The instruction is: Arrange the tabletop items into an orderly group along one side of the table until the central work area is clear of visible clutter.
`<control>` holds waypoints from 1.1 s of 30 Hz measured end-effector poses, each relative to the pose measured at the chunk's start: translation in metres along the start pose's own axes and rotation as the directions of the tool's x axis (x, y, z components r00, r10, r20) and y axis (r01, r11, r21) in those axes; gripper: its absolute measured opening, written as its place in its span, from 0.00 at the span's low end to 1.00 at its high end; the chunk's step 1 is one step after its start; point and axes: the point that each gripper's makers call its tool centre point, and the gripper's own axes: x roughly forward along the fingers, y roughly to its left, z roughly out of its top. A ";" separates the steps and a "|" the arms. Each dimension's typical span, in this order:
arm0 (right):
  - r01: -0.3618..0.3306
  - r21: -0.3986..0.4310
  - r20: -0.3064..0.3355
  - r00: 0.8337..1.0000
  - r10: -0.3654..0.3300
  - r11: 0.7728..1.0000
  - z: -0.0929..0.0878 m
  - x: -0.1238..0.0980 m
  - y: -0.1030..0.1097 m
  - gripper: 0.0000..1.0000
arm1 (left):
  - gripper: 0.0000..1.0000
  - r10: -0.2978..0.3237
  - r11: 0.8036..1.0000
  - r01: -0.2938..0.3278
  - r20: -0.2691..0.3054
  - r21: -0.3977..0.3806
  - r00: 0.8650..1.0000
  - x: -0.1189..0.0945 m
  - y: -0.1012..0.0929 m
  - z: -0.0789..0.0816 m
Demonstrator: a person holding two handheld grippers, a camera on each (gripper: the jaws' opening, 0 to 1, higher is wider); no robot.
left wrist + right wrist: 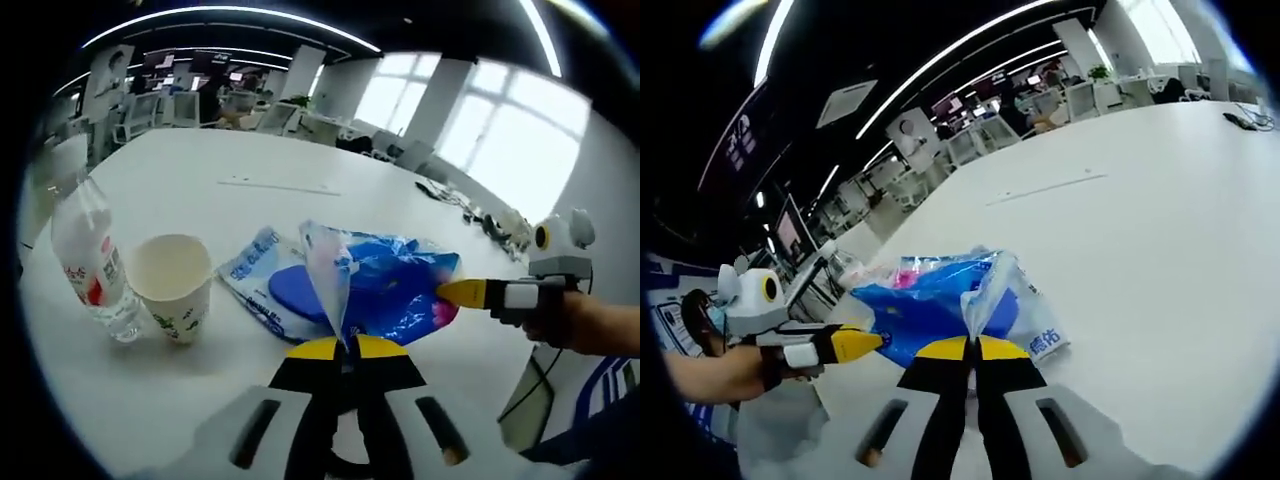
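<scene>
1. Left hand-held gripper (345, 345): yellow-tipped jaws pressed together, pinching a thin fold of the blue plastic bag (385, 285). In the right gripper view this same gripper (875, 342) comes in from the left w/ its tip at the bag's edge.
2. Right hand-held gripper (970, 345): jaws also closed, nipping a clear/whitish pleat of the bag (935, 305). In the left gripper view it (445, 292) enters from the right, tip at the bag's far end.
3. Why held so, prob.: two pinch points on opposite parts of a floppy bag let it be lifted or dragged as one piece w/o spilling or trailing. Judgement only.
4. Bag: glossy, crinkled film, blue w/ a pink patch, limp, no fixed shape. It sits partly on a flat white-and-blue printed packet (262, 285), soft-looking, rectangular.
5. Just beside the packet: paper cup (175, 285), upright, open, cream w/ small green print, tapered. Next to it, a clear plastic bottle (92, 262) w/ red-white label, leaning in this view; fisheye may add to that.
6. Table (260, 165): smooth, white, matte, wide. All items cluster near the front edge.
7. Beyond: office w/ chairs, windows, ceiling light strips.
</scene>
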 end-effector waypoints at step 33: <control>0.130 0.043 0.086 0.987 -0.134 0.991 0.038 -0.082 -0.114 0.00 | 0.01 -0.086 0.987 0.090 -0.039 0.132 0.996 0.088 -0.110 0.016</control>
